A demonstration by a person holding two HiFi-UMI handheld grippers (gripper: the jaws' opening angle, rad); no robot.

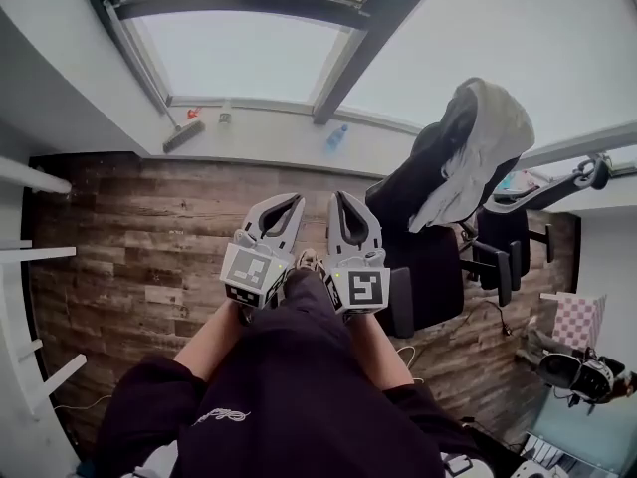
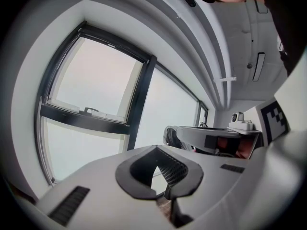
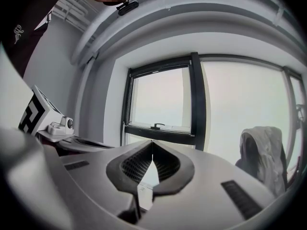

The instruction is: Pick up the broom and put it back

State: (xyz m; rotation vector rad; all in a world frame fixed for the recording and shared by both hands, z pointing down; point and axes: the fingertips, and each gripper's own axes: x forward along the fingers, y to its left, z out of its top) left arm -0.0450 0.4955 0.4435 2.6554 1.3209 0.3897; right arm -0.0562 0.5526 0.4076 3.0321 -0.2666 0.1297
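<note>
The broom (image 1: 184, 134) stands against the far wall under the window, its brush head on the floor and its thin handle slanting up to the left. It is well away from both grippers. I hold the left gripper (image 1: 293, 200) and the right gripper (image 1: 337, 198) side by side in front of my body, above the wooden floor (image 1: 129, 237). Both point towards the window wall. The left gripper (image 2: 156, 146) has its jaw tips together with nothing between them. The right gripper (image 3: 152, 142) is likewise shut and empty. Neither gripper view shows the broom.
A black office chair (image 1: 428, 257) with a grey jacket (image 1: 478, 147) draped over it stands right of the grippers. A blue bottle (image 1: 336, 135) sits on the sill. White shelving (image 1: 30, 182) lines the left wall. A desk edge, headphones (image 1: 577, 371) and a checkered bag (image 1: 574, 319) are at the right.
</note>
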